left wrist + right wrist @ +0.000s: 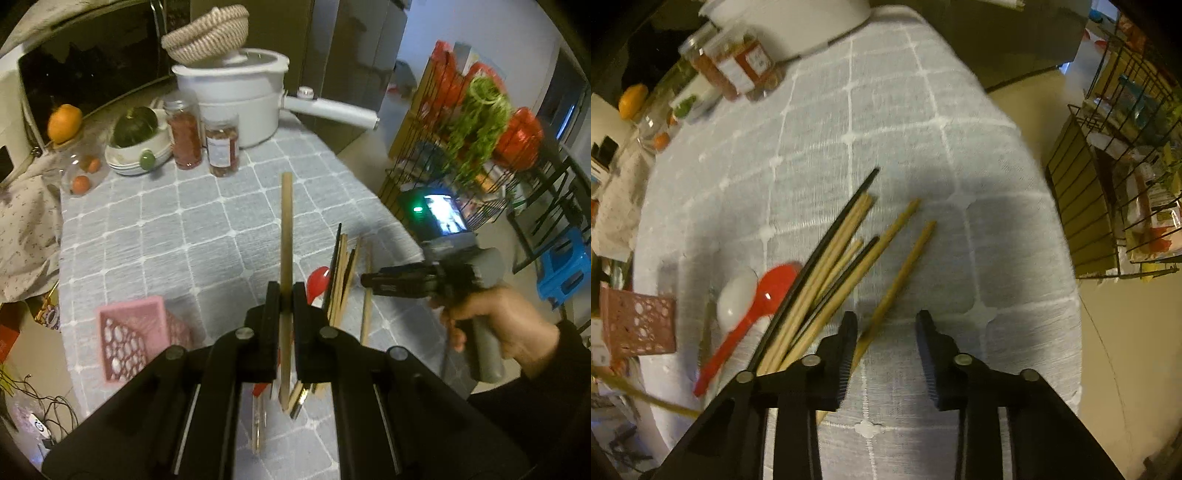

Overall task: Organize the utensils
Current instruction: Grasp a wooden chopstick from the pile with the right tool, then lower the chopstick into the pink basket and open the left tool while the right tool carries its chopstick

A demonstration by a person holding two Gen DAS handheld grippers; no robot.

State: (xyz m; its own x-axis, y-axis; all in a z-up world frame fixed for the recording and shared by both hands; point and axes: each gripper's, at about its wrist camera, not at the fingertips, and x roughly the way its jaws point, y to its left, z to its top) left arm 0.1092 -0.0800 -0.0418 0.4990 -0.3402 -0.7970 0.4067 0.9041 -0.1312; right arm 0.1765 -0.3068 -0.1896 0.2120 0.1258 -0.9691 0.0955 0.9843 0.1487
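The left gripper is clamped on a single pale wooden chopstick, which stands nearly upright between its black pads and is lifted clear of the grey checked tablecloth; the stick's upper end points toward the far side of the table and its lower end hangs below the pads. Beneath and to the right of it lies the loose pile of wooden and black chopsticks, fanned out on the cloth, with a red plastic spoon and a white spoon lying just beside them on the left. One further wooden chopstick lies apart from the pile on its right. The right gripper, held by a hand in a dark sleeve, points steeply down at the cloth with its jaws apart; the separate chopstick passes beside the left finger, and nothing is pressed between the pads. A pink perforated plastic basket sits on the near left part of the table, well apart from the pile. At the far end stand a white lidded pot with a long handle, a woven basket resting on it, and two clear jars with reddish contents.
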